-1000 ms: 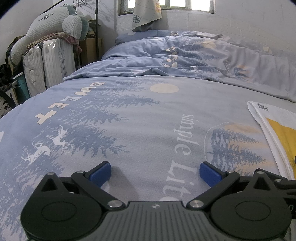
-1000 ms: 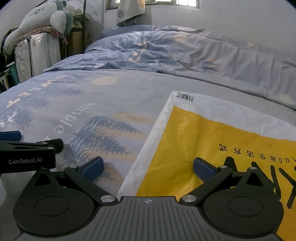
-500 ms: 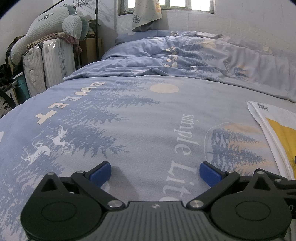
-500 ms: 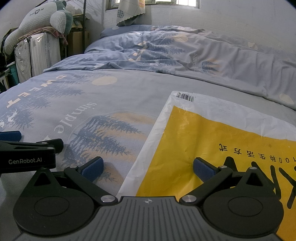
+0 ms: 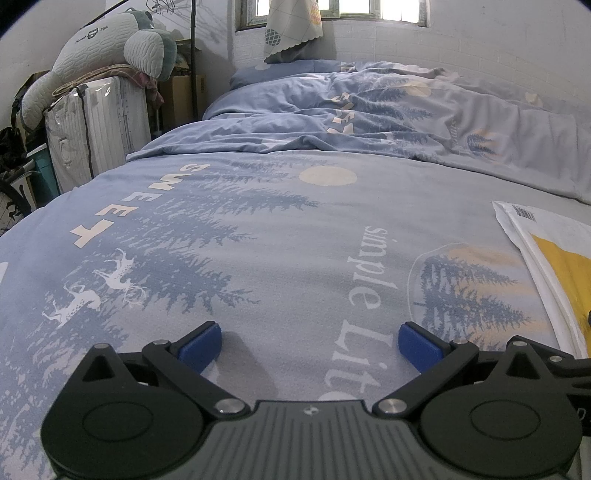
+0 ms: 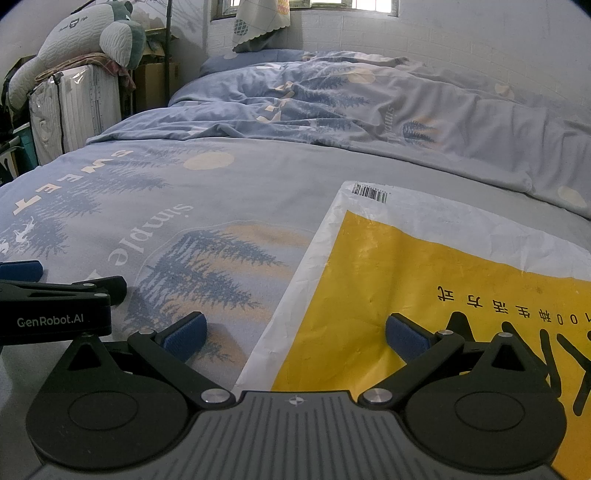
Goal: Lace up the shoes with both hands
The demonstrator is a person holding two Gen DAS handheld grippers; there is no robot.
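No shoe or lace shows in either view. My left gripper (image 5: 310, 345) rests low over the blue printed bedsheet (image 5: 258, 236), open, with nothing between its blue pads. My right gripper (image 6: 295, 338) is open too, straddling the left edge of a yellow and white plastic mailer bag (image 6: 424, 280) that lies flat on the sheet. In the right wrist view the left gripper's body (image 6: 55, 310) appears at the left edge, side by side with the right one.
A crumpled duvet (image 5: 388, 110) lies across the far half of the bed. White suitcases (image 5: 96, 125) with a plush toy (image 5: 110, 48) on top stand beyond the bed's left edge. A window (image 5: 332, 11) sits in the far wall.
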